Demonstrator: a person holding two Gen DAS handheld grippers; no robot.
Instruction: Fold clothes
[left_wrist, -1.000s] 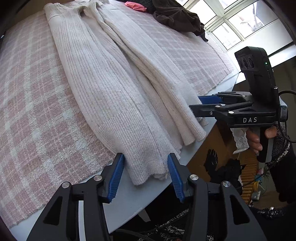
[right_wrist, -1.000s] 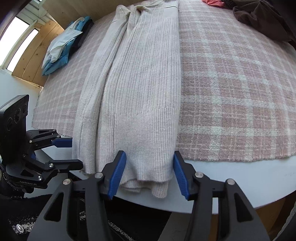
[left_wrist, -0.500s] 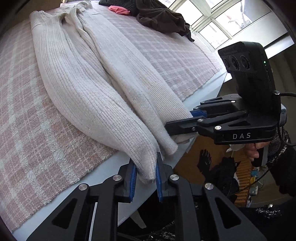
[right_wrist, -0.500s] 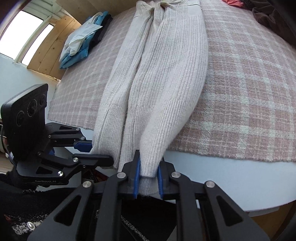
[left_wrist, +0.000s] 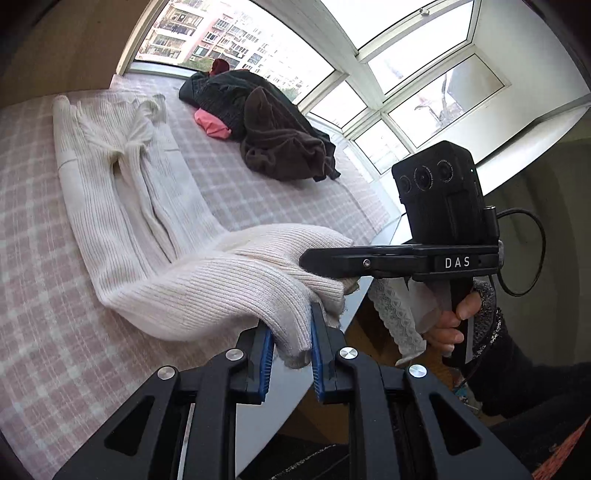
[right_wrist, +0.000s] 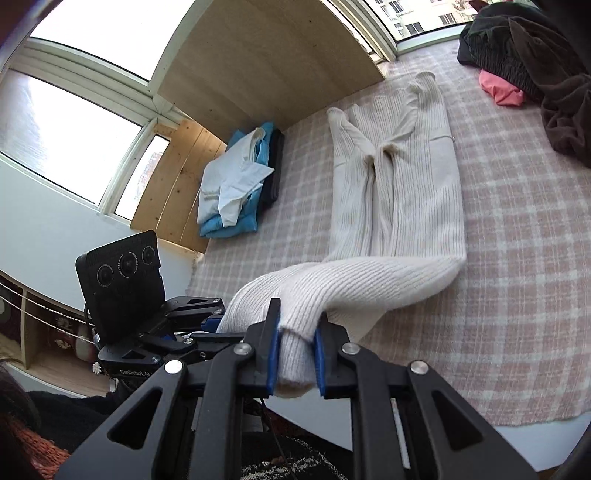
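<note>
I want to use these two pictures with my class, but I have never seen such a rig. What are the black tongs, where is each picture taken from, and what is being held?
A person holds a hand-held gripper in each hand; each carries a camera looking along its two fingers. One picture is from the left gripper, the other from the right gripper. Both are clamped on the near end of a cream knitted garment, lifting it off the checked blanket. In the left view, a hand grips the other gripper's handle. Elsewhere lie a dark clothes heap and a folded stack.
</note>
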